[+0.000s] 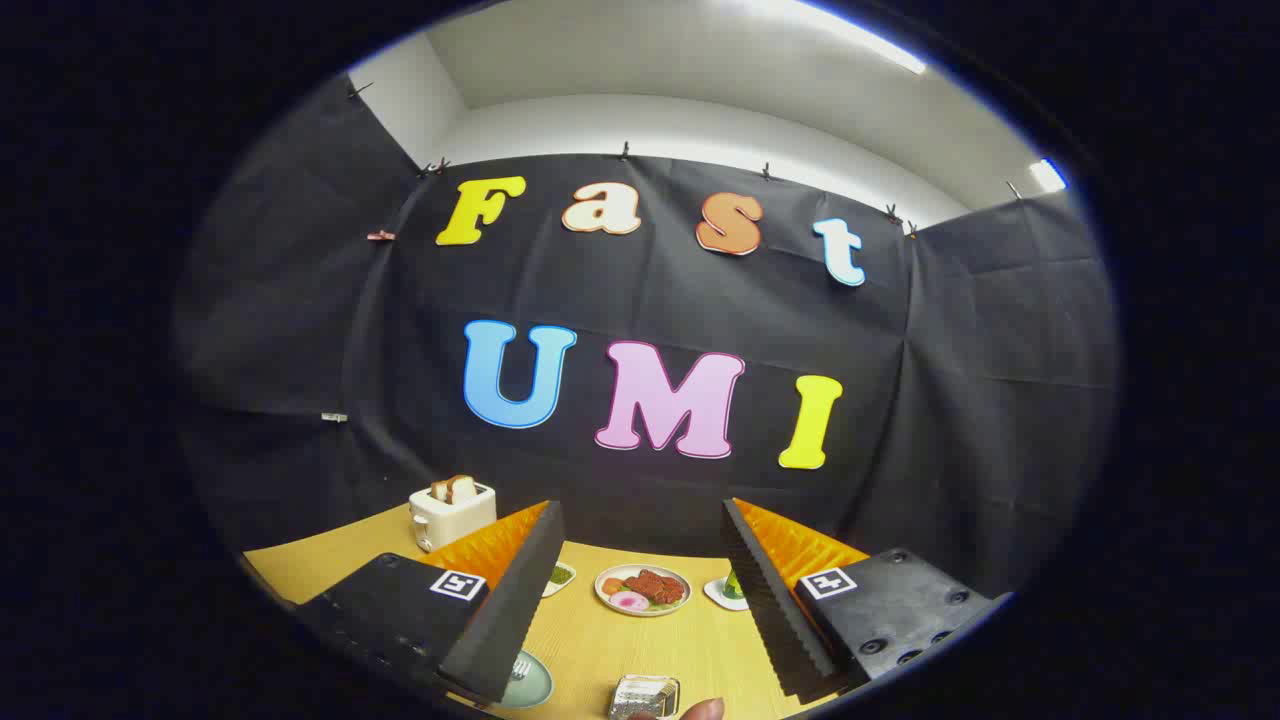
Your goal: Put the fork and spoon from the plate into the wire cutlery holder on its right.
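Here the claw (640,600) stands wide open and empty above the tabletop (640,640). Low beside its left finger (505,615) lies the green plate (530,685), with fork tines (519,668) showing at that finger's tip; the handle's direction is hidden, and no spoon can be made out. Right of the plate, low between the fingers, sits the wire cutlery holder (645,695), partly cut off, a fingertip (703,709) just beside it.

Open lane lying between spread fingers

Gripper (640,600) hanging wide open above bare table (600,650); food plate (643,589) sitting beyond the fingers, toaster (452,512) standing off to the left, green plate (527,682) with fork (519,668) peeking by the left finger, wire holder (644,696) and a fingertip (702,710) crowding the near edge.
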Demonstrator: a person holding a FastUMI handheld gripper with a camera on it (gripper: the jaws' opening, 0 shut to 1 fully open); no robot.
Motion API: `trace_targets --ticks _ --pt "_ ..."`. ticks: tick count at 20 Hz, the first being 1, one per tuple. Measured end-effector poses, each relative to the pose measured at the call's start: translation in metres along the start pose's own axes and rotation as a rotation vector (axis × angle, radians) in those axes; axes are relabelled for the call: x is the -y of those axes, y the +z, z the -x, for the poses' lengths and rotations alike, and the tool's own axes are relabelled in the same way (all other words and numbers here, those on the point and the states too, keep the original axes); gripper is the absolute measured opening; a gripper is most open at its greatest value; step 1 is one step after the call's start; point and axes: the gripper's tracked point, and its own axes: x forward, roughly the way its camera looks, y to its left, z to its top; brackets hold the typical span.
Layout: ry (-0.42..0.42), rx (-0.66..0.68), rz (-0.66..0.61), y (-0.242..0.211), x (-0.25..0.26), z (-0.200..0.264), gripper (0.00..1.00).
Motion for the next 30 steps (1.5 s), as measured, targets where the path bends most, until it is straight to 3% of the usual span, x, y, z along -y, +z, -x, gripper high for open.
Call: trace_targets --ticks 8,15,21,26,30 --pt "0.006 0.028 0.025 0.008 0.005 0.000 0.98" --pt "0.069 -0.047 -0.002 -0.013 -0.018 -0.006 0.98" --pt "0.247 -0.380 -0.036 -0.102 -0.082 -0.007 0.98" --pt "0.289 -0.672 -0.087 -0.201 -0.119 0.005 0.98" --pt "0.298 -0.831 -0.072 -0.269 -0.140 0.019 0.98"
